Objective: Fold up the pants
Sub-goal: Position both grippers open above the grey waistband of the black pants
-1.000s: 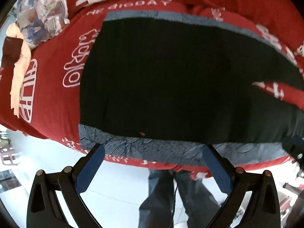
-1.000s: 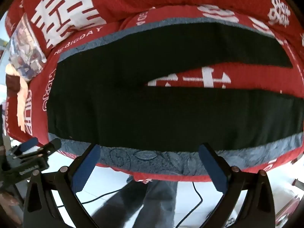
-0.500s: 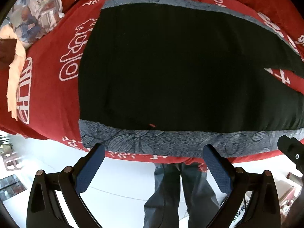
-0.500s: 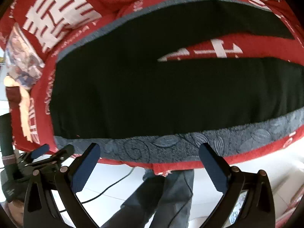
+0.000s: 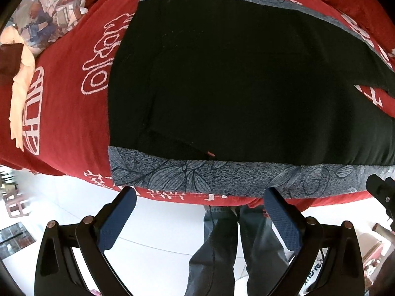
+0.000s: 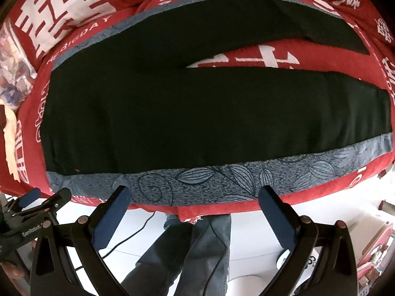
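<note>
Black pants (image 6: 197, 120) lie spread flat across the middle of the frame on a red blanket (image 6: 259, 56) with white print. Their legs run toward the right and part, showing red between them. A grey leaf-patterned band (image 6: 222, 180) runs along the lower edge. At the bottom, the right gripper (image 6: 195, 199) hangs wide apart, empty, over the band. The left gripper (image 6: 37, 202) shows at lower left.

Near bed edge: open air over white floor (image 5: 160, 259); both hand-held grippers spread wide, empty. Obstacles: person's legs (image 6: 192, 251) below bed edge, cable (image 6: 138, 229). Pants (image 6: 197, 123) lie flat. Clutter pile (image 5: 44, 17) at bed's far-left corner.
</note>
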A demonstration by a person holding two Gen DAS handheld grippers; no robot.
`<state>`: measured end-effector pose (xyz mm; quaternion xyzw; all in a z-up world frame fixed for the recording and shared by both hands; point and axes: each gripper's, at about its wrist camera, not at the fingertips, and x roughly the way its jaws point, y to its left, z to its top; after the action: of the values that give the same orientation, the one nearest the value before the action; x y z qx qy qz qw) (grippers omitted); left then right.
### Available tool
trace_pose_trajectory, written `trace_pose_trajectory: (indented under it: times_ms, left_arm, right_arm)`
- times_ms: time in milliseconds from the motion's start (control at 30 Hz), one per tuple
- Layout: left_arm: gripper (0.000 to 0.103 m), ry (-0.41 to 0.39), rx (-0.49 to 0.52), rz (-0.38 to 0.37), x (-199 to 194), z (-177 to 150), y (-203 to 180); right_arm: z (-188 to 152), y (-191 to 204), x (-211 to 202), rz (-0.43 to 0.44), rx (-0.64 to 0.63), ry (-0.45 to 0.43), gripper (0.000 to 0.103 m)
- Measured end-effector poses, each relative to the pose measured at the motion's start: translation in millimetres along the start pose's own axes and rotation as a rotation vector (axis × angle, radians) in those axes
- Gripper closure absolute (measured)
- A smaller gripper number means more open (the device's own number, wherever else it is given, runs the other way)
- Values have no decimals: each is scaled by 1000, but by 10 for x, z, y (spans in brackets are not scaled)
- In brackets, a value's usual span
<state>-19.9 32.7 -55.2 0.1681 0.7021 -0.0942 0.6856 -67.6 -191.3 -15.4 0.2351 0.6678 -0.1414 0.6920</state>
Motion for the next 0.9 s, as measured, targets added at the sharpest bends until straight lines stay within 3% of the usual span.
trace_pose_trajectory:
  times_ms: [900]
  left_arm:
    - [0,-24,8,11,-108,2,-66]
  right_arm:
    - [14,-34,-141,11,23,-52,0]
